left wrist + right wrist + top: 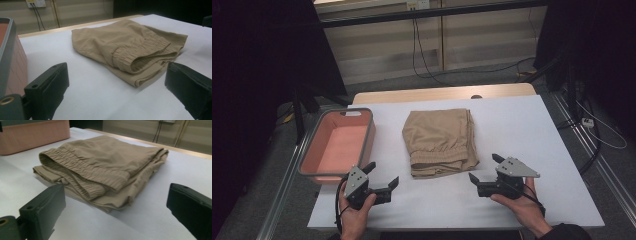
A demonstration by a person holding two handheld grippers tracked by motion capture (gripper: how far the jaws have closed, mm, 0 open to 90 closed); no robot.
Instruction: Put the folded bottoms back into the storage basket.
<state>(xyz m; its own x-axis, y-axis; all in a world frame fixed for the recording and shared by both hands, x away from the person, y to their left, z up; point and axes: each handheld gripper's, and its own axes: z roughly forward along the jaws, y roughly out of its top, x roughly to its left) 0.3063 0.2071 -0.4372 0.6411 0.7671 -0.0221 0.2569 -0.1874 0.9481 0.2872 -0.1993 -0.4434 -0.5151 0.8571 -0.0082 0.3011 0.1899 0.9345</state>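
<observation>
A folded tan garment (441, 141) with an elastic waistband lies in the middle of the white table (522, 130), its waistband toward the near side. My left gripper (382, 173) rests open near the table's front left, apart from the garment (125, 47), jaws spread wide with nothing between them. At the front right my right gripper (484, 167) is open too, a short way from the garment's (105, 167) near right corner and not touching it.
A pink bin with a grey rim (310, 150) stands at the table's left side, beside my left gripper; its wall (10, 62) is close in the left gripper view. Cables and dark stands surround the table on the floor.
</observation>
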